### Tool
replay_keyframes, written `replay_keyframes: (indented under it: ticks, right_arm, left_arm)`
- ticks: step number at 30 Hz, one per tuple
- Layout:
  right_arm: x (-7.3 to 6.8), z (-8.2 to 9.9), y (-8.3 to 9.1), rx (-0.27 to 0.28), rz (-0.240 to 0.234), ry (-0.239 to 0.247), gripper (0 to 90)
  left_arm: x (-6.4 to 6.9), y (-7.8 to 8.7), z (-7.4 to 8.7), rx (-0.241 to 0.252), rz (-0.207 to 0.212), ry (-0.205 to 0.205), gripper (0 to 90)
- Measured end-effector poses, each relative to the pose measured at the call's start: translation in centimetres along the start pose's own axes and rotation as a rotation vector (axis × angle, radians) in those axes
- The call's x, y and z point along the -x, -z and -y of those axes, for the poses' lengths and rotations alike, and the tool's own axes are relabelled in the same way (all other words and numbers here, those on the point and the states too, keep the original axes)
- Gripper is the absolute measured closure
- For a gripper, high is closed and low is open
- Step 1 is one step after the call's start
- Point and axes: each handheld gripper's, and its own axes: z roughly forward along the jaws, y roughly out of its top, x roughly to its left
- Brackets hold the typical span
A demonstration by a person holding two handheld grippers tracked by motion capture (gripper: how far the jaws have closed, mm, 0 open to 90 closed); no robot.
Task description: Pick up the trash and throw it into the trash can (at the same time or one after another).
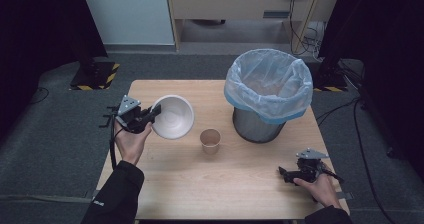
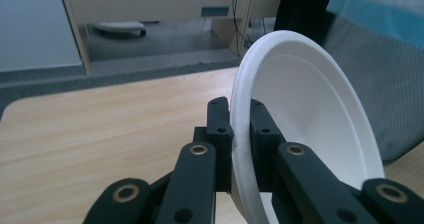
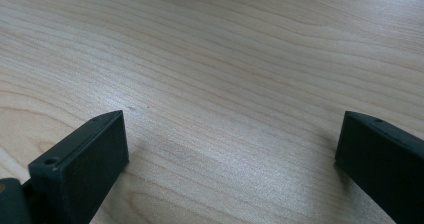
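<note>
Pale wooden tabletop (image 1: 240,184) on grey carpet, with left claw (image 1: 154,113) clamped on the rim of a white paper bowl (image 1: 174,116) tipped on edge above it, beside a paper cup (image 1: 210,140) and lined wire bin (image 1: 267,96); right claw (image 1: 283,173) wide open, empty, near the front corner.

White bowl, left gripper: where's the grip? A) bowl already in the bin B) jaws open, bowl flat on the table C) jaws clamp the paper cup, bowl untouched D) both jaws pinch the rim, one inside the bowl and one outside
D: in the left gripper view the left gripper has its jaws closed on the rim of the white bowl, one inside and one outside, with the bowl tipped on edge.
</note>
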Motion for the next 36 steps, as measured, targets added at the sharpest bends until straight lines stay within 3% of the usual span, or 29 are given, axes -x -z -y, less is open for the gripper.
replay_keyframes:
  ticks: [19, 36]
  right_arm:
    - [0.0, 0.0, 0.0, 0.000, 0.000, 0.000, 0.7]
    - [0.0, 0.0, 0.0, 0.000, 0.000, -0.001, 0.7]
  left_arm:
    - [3.5, 2.5, -5.9, 0.140, 0.053, -0.071, 82.9]
    - [6.5, 2.9, -9.7, 0.202, 0.087, -0.124, 82.9]
